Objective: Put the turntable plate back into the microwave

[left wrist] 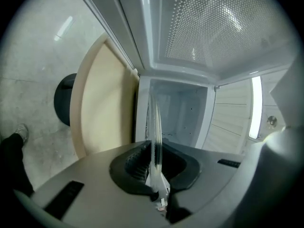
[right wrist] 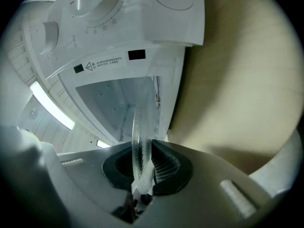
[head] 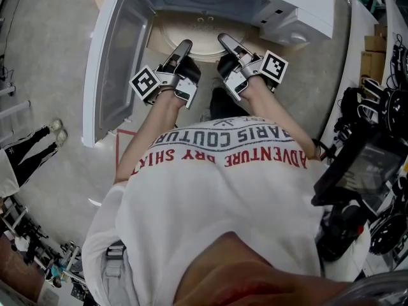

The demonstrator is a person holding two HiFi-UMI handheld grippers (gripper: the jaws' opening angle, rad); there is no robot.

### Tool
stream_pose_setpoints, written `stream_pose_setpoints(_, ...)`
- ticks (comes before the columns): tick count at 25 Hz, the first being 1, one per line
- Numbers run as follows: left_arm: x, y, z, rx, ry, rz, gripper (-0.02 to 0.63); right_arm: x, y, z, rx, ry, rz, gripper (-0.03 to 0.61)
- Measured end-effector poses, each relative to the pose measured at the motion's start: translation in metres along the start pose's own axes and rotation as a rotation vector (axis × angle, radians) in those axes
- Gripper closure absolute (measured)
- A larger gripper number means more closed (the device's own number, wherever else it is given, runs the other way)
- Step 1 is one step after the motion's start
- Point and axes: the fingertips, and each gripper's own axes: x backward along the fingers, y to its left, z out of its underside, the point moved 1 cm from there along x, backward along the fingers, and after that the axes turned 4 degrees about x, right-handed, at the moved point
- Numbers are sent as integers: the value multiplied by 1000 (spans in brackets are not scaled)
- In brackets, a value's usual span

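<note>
Jaws clamped, we are holding the glass plate (left wrist: 155, 125) by its rim with the left hand-held gripper (head: 185, 45) and the right hand-held gripper (head: 224, 39) before the open microwave (head: 274, 2).

**Both grippers clamped, arms stretched forward**

The left gripper (head: 184, 46) and right gripper (head: 225, 39) point level, side by side, with their tips angled slightly toward each other. Each has its jaws pressed onto the rim of the glass turntable plate (left wrist: 155, 122). The bare left forearm (head: 157, 121) and right forearm (head: 275, 104) reach ahead from the torso.
</note>
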Motion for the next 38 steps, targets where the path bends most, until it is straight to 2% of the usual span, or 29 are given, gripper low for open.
stream_pose_setpoints(16, -43, -18, -40, -30, -6, 19, 586, -47, 8, -36, 13, -28, -28, 551)
stream_pose_setpoints(26, -49, -10, -42, 14, -8, 0, 586, -48, 6, -40, 24, -70, -7, 551)
stream_pose_setpoints(32, -52, -11, -42, 8, -6, -8, 586, -47, 7, -41, 30, -76, 3, 549)
stream_pose_setpoints(38, -49, -9, -45, -1, -14, -12, 586, -36, 11, -23, 132, -107, 70, 549)
